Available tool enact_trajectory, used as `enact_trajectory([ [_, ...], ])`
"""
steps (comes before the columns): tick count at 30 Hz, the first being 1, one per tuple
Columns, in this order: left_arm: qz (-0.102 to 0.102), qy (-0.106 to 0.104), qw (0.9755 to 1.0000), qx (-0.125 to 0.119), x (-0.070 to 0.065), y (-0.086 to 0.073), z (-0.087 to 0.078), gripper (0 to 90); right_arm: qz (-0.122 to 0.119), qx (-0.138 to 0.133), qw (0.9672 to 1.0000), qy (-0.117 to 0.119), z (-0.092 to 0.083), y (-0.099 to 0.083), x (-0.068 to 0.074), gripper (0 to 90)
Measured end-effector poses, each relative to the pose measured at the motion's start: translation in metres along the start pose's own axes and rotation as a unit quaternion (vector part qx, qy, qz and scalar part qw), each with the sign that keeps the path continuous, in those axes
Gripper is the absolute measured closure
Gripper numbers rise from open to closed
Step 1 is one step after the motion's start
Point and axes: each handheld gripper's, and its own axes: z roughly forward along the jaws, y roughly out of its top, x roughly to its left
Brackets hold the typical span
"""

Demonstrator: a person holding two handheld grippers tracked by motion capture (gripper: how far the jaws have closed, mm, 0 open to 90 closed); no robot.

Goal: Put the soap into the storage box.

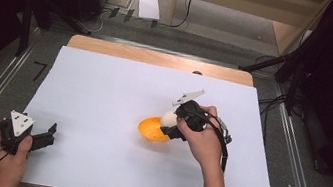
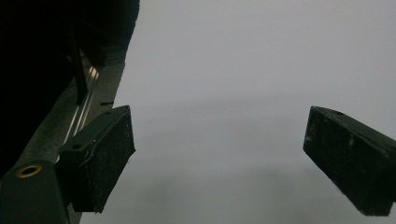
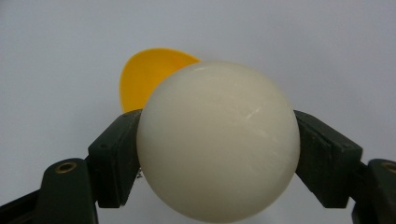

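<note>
Clamping a smooth cream-white ball (image 3: pixel 218 140) between its two black pads, the right gripper (image 1: pixel 168 124) holds it over the near rim of a shallow orange plastic bowl (image 1: pixel 151 128), which sits just right of centre on the white paper sheet (image 1: pixel 103 93) covering the table. At seven o'clock from the bowl, well apart, the left gripper (image 1: pixel 49 135) rests at the sheet's corner, jaws spread wide with nothing between them.

A large white paper sheet (image 1: pixel 100 113) is covering most of a light wooden tabletop (image 1: pixel 160 58), leaving a strip showing along the far edge. Beyond that edge, a flat white rectangular box (image 1: pixel 148 4) is lying on the grey floor, with black cables (image 1: pixel 184 5) trailing beside it.
</note>
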Motion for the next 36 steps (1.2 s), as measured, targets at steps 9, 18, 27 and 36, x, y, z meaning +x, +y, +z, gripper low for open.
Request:
enact_trajectory([
  [9,0.0,0.0,1.0,0.0,0.0,0.0,0.0,9.4,-0.008,0.005,0.9999,0.003,0.006,0.006,0.005,23.9],
  [18,0.001,0.0,1.0,0.002,0.0,0.0,0.0,9.4,-0.011,0.01,0.9999,0.004,0.013,0.008,0.006,23.9],
  [27,0.001,0.0,1.0,0.002,0.0,0.0,0.0,9.4,-0.019,0.021,0.9996,0.006,0.023,0.011,0.008,23.9],
  [36,0.001,0.0,1.0,0.002,0.0,0.0,0.0,9.4,-0.024,0.03,0.9992,0.007,0.032,0.009,0.011,23.9],
])
